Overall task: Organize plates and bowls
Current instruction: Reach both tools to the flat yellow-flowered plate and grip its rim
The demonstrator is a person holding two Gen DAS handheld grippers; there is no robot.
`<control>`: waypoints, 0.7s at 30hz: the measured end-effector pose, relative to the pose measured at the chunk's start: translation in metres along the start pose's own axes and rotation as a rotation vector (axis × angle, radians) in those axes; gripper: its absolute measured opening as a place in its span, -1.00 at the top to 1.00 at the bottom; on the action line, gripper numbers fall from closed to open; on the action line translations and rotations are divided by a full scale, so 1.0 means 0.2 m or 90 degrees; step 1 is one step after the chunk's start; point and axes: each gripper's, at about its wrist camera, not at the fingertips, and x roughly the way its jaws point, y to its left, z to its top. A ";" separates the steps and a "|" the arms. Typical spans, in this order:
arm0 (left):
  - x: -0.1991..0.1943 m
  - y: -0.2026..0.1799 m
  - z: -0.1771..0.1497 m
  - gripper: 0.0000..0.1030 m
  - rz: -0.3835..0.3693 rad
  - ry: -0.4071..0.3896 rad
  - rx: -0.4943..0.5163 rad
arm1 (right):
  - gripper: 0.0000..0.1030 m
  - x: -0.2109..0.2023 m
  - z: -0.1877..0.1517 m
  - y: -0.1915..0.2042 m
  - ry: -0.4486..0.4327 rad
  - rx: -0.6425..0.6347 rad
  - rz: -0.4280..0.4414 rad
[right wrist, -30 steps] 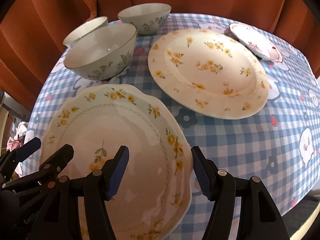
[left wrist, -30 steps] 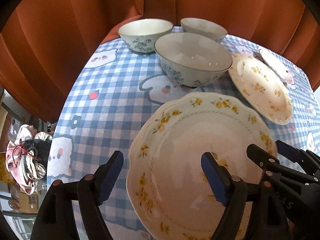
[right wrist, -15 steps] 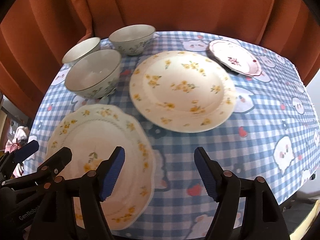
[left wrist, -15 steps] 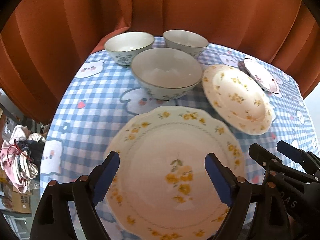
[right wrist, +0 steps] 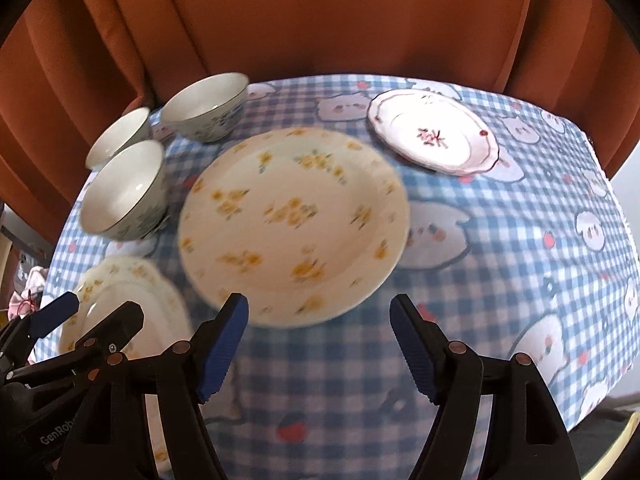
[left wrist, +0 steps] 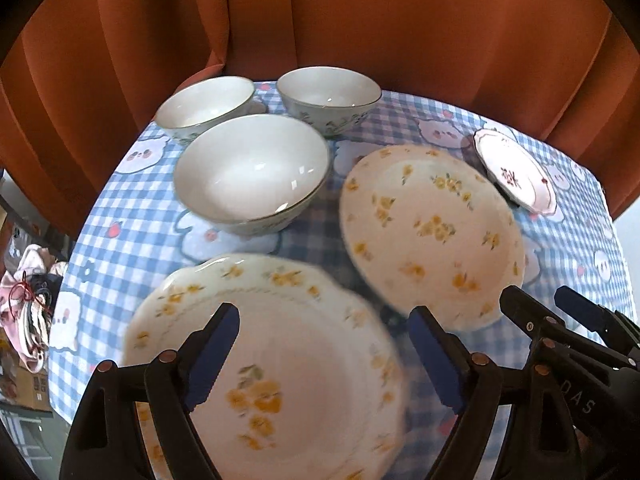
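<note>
Left wrist view: the scalloped yellow-flowered plate (left wrist: 280, 360) lies flat at the near left of the desk (left wrist: 132, 236), beneath the left tongs (left wrist: 324, 356), whose blue pads stand wide apart and hold nothing. Just beyond it sits the large bowl (left wrist: 252, 176), with two smaller bowls (left wrist: 204, 106) (left wrist: 328, 96) at the far edge by the orange curtain (left wrist: 360, 20). To the right lies the round yellow-flowered plate (left wrist: 432, 232), apart from the scalloped one by a strip of checked cloth. The small pink-patterned plate (right wrist: 434, 132) rests far right. The right tongs (right wrist: 320, 348) are likewise spread wide and empty, above bare cloth near the round plate's near rim; the desk's right side lies bare.
</note>
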 end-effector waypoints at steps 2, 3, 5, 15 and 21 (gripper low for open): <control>0.03 -0.04 0.03 -0.68 -0.003 0.001 -0.014 | -0.48 0.03 0.05 -0.06 0.002 0.001 0.006; 0.05 -0.06 0.04 -0.67 -0.003 0.002 -0.020 | -0.48 0.04 0.07 -0.08 0.003 0.002 0.007; 0.09 -0.09 0.07 -0.67 0.002 0.006 -0.027 | -0.48 0.07 0.12 -0.12 0.003 0.001 0.009; 0.28 -0.18 0.18 -0.57 0.029 0.028 -0.059 | -0.48 0.26 0.28 -0.25 0.016 -0.002 0.037; 0.40 -0.20 0.20 -0.42 0.038 0.046 -0.073 | -0.48 0.38 0.34 -0.26 0.024 -0.007 0.043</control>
